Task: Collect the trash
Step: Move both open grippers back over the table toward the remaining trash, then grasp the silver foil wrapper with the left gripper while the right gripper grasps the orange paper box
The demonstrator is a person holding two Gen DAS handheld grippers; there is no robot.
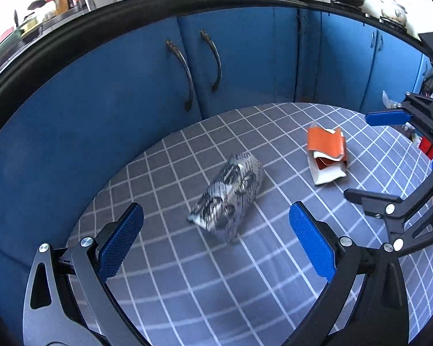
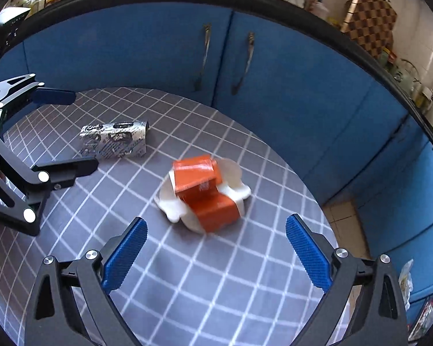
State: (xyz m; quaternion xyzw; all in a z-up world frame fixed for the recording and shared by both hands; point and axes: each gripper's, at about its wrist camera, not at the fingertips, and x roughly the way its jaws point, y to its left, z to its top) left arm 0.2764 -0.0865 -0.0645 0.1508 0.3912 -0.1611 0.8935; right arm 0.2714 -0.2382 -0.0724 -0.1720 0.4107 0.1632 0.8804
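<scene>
On the round table with its grey checked cloth [image 1: 187, 288] lie two pieces of trash, well apart. The silver printed wrapper [image 1: 227, 196] is a flattened packet; in the left wrist view its long axis runs from about 7 o'clock to 1 o'clock, and it sits just ahead of the left gripper [image 1: 216, 242], whose blue pads stand wide and empty, touching nothing. The crushed orange-and-white carton [image 2: 206, 191] lies ahead of the right gripper [image 2: 216, 252], its orange band running roughly from 11 o'clock to 5 o'clock in the right wrist view; which end is its mouth is hard to tell through the blur. The right gripper's jaws are spread fully, released, with the carton beyond the pads. Blue cabinet doors [image 1: 239, 57] stand behind the table.
</scene>
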